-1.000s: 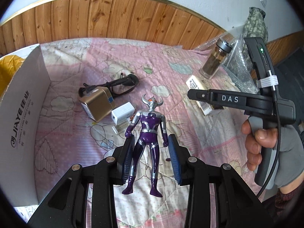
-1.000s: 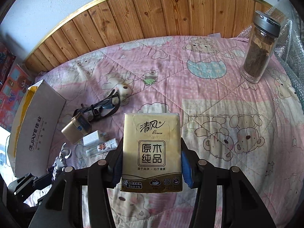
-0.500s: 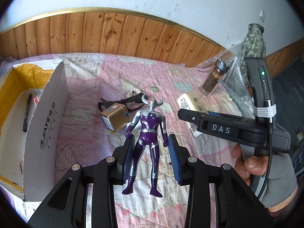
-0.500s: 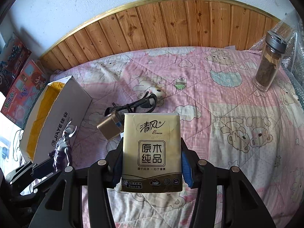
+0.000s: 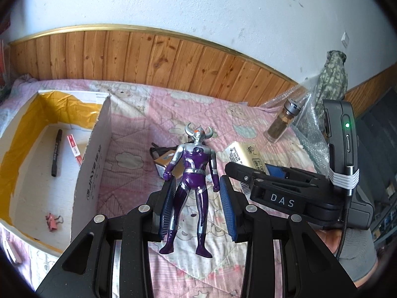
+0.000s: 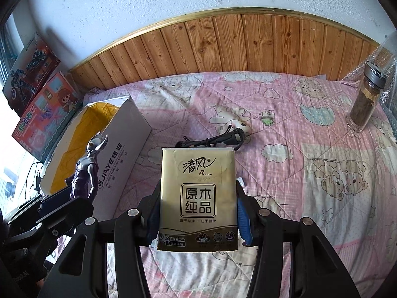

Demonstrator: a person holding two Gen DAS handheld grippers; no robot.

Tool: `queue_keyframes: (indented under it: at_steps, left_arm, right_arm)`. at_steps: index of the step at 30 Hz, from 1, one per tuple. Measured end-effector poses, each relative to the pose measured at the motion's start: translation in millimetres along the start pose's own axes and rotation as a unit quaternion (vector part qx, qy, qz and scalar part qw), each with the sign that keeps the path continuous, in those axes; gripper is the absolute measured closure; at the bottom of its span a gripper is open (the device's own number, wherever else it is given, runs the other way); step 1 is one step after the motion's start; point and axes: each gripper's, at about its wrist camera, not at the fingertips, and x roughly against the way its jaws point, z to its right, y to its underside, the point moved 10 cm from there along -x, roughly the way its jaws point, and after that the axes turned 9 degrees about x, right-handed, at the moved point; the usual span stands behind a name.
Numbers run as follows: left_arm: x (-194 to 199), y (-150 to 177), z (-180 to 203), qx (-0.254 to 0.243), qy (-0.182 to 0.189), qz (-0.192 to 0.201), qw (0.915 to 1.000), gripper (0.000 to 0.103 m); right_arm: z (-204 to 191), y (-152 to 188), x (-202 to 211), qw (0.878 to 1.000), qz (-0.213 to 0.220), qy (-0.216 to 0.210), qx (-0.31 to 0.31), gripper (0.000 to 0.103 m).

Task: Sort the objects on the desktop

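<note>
My left gripper (image 5: pixel 197 198) is shut on the legs of a purple and silver horned figure (image 5: pixel 193 171), which hangs above the pink quilt. The same figure (image 6: pixel 86 168) shows at the lower left of the right wrist view, beside the white box. My right gripper (image 6: pixel 198 208) is shut on a gold tissue pack (image 6: pixel 198 198), held upright above the quilt. From the left wrist view that tissue pack (image 5: pixel 244 154) sits in the right gripper (image 5: pixel 248 171), close on my right. An open white cardboard box (image 5: pixel 91 171) with yellow lining lies at the left.
In the box lie a black marker (image 5: pixel 55 152), a red pen (image 5: pixel 74 149) and a pink binder clip (image 5: pixel 53 221). On the quilt are a small gold box (image 5: pixel 163 161), a black cable (image 6: pixel 215 140) and a glass bottle (image 6: pixel 364 101). Toy cartons (image 6: pixel 42 114) stand far left.
Both grippers have risen and moved left toward the white box with their loads. The box's inside has come into view. The quilt objects look farther below.
</note>
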Motion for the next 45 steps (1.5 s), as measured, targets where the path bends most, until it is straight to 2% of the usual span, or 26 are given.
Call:
queue_keyframes:
  at_steps: [23,45]
  left_arm:
    - [67,-30,-72,0.052,-0.035,0.063,0.996,0.066]
    - [96,-41,-132,0.076,-0.06,0.081,0.9921,0.066]
  right_arm:
    - [-79,-25,23,0.999,0.04,-0.017,0.033,0.051]
    - [-148,-39,30,0.995,0.059,-0.022,0.079,0.051]
